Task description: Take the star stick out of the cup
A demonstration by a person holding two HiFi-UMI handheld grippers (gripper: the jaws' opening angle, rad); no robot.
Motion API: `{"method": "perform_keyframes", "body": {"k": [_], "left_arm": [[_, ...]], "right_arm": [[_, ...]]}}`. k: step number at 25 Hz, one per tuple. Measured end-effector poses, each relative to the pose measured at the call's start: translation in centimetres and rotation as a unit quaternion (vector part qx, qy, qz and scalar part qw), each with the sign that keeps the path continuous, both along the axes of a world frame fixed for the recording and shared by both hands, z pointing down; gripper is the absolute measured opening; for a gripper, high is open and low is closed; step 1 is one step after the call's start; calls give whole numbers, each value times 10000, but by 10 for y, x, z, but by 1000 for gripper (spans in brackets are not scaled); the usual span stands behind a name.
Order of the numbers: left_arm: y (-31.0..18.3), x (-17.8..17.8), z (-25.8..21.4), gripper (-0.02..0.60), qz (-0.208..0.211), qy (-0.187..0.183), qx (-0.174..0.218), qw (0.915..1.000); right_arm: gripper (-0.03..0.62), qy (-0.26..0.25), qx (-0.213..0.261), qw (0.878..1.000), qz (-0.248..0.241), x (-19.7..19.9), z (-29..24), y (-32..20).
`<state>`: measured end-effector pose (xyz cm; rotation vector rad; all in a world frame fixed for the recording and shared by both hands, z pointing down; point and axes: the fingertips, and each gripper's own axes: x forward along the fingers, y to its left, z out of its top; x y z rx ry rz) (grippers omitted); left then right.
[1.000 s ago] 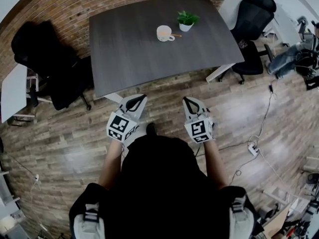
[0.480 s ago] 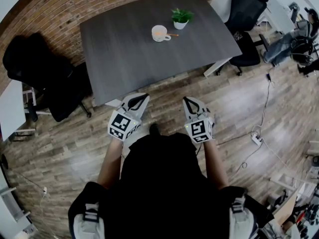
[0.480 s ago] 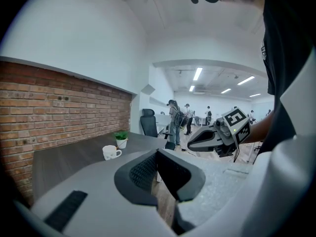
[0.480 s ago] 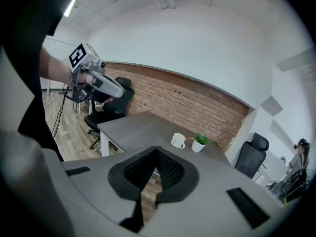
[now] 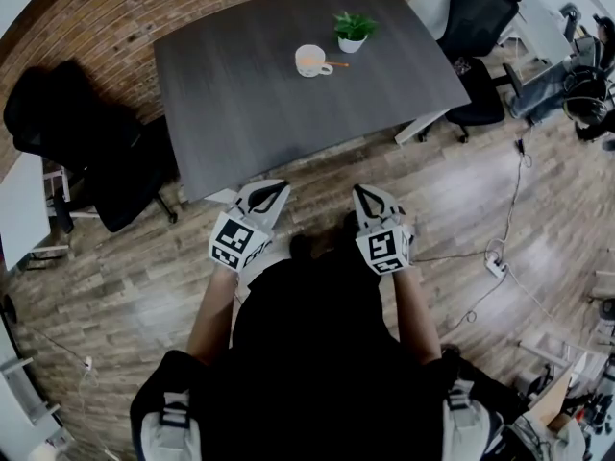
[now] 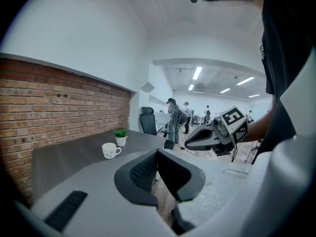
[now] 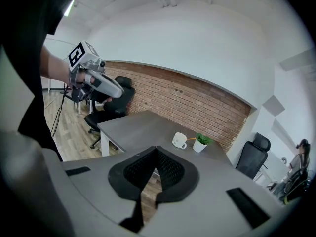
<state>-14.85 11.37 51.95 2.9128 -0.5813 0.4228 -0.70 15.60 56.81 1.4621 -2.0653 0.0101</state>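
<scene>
A white cup stands at the far side of the dark grey table, with a thin stick poking out toward the right. The cup also shows small in the left gripper view and in the right gripper view, where the stick leans out of it. Both grippers hang over the wooden floor, short of the table's near edge. My left gripper is shut with nothing in it. My right gripper is shut and empty too.
A small potted plant stands just right of the cup. Black office chairs sit left of the table and at its right. Cables and a power strip lie on the floor at right. People stand in the far room.
The head view shifted a little, so the table and cup sit slightly differently in frame. Both grippers stay shut in about the same place before the person's body.
</scene>
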Motion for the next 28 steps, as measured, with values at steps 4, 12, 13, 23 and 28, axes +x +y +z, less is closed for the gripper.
{"method": "perform_keyframes", "body": {"k": [4,12,13,23,28], "left_arm": [[-11,1,-3,2,-133,-5,124,9998],[-31,21,-9,2,-288,19,157,9995],[-33,25,-9,2,-302,15,158,9994],[-61,56,-11,2,-613,-97,126,9980],[-78,75,-16,2,-843,-104,136,9963]], "right_arm": [[0,25,83,9998,-201,0,-3,-14],[0,107,107,9993,-351,21,-5,-42],[0,111,107,9992,-366,25,-5,-45],[0,121,81,9971,-753,59,-1,-82],[0,109,188,9944,-1032,76,-5,-108]]}}
